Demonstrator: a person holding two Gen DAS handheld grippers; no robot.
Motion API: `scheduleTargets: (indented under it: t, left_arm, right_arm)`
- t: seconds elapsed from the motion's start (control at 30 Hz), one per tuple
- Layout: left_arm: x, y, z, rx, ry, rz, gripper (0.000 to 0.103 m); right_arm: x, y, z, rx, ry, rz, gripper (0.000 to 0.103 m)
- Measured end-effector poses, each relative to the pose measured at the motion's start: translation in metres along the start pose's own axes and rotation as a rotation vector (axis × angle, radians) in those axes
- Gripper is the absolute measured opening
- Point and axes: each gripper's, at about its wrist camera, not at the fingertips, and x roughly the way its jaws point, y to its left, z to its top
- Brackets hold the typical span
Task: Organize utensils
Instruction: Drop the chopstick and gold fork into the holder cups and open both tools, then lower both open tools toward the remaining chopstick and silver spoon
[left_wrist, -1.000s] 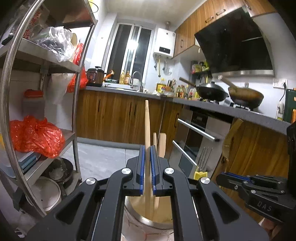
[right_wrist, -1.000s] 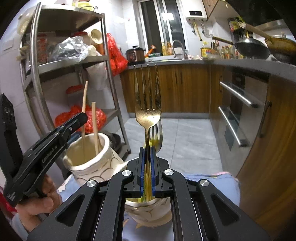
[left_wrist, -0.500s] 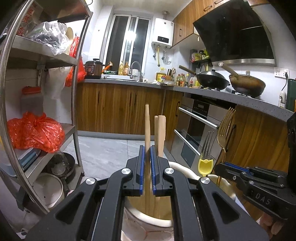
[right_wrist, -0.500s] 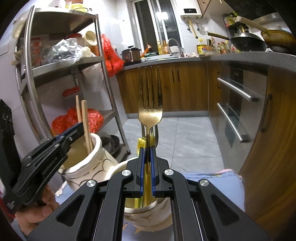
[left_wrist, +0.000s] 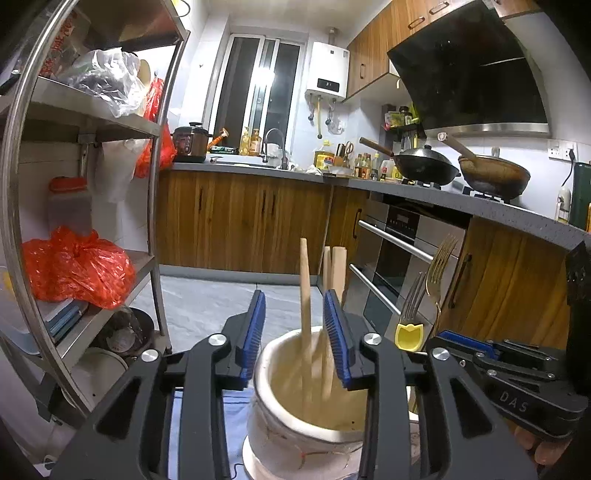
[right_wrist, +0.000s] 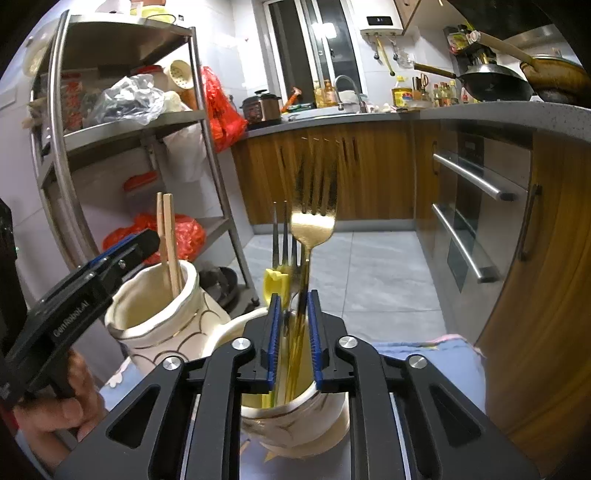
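Ideally both grippers lift straight up now, so the blue pads clear the utensils without tipping them. Left gripper (left_wrist: 300, 332) stands wide apart over the cream ceramic jar (left_wrist: 306, 402), the wooden chopsticks (left_wrist: 305, 291) standing loose inside between its fingers. To its right, the right gripper (right_wrist: 293, 332) is narrowly parted around the gold metal fork (right_wrist: 313, 229), which rests in the second white ceramic cup (right_wrist: 295, 421) beside a yellow-handled fork (right_wrist: 276, 280). Each points forward, level.
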Motion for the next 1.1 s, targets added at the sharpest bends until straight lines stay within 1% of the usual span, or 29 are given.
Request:
scheduleTargets:
  t: [0.07,0.13,0.17,0.23,0.3,0.33,0.37,0.4,0.43,0.47,0.5,0.53,0.67,0.77,0.87,1.1]
  left_arm:
    - [-0.007,0.003,0.001,-0.004,-0.008,0.0,0.044]
    - [-0.011,0.005,0.003,-0.006,-0.015,0.005,0.049]
    - [-0.015,0.007,0.003,-0.008,-0.02,0.01,0.055]
    - [-0.022,0.009,0.004,-0.008,-0.029,0.016,0.059]
    - [-0.027,0.012,0.004,-0.006,-0.035,0.021,0.068]
    - [-0.03,0.012,0.004,-0.007,-0.038,0.024,0.071]
    - [-0.032,0.013,0.004,-0.008,-0.042,0.025,0.076]
    - [-0.035,0.014,0.004,-0.009,-0.044,0.029,0.081]
    - [-0.038,0.015,0.004,-0.008,-0.045,0.033,0.084]
    - [-0.041,0.016,0.003,-0.011,-0.052,0.037,0.09]
    - [-0.044,0.017,0.002,-0.015,-0.058,0.043,0.093]
    - [-0.047,0.018,0.001,-0.02,-0.058,0.044,0.093]
    - [-0.057,0.022,-0.004,-0.033,-0.047,0.045,0.094]
    - [-0.064,0.025,-0.01,-0.032,-0.033,0.045,0.094]
    - [-0.068,0.028,-0.016,-0.027,0.0,0.038,0.094]
    - [-0.072,0.025,-0.043,0.016,0.106,0.017,0.093]
  right_arm:
    - [-0.004,0.001,0.0,-0.008,-0.005,-0.004,0.024]
    - [-0.008,0.003,0.0,-0.017,-0.011,-0.006,0.027]
    - [-0.009,0.003,0.0,-0.02,-0.013,-0.007,0.028]
    - [-0.014,0.004,0.0,-0.024,-0.017,-0.005,0.029]
    - [-0.018,0.004,0.0,-0.029,-0.021,-0.007,0.034]
    - [-0.02,0.005,0.001,-0.031,-0.024,-0.007,0.038]
    - [-0.023,0.005,0.0,-0.035,-0.027,-0.007,0.042]
    - [-0.025,0.006,0.0,-0.042,-0.03,-0.008,0.043]
    - [-0.027,0.007,-0.001,-0.047,-0.031,-0.009,0.046]
    - [-0.029,0.008,-0.002,-0.053,-0.032,-0.01,0.051]
    - [-0.032,0.009,-0.003,-0.058,-0.033,-0.011,0.054]
    - [-0.033,0.009,-0.004,-0.06,-0.036,-0.012,0.059]
    - [-0.041,0.013,-0.009,-0.076,-0.036,-0.015,0.065]
    - [-0.047,0.014,-0.014,-0.082,-0.033,-0.014,0.067]
    - [-0.053,0.015,-0.023,-0.088,-0.025,-0.018,0.073]
    - [-0.056,0.014,-0.047,-0.093,0.039,-0.024,0.074]
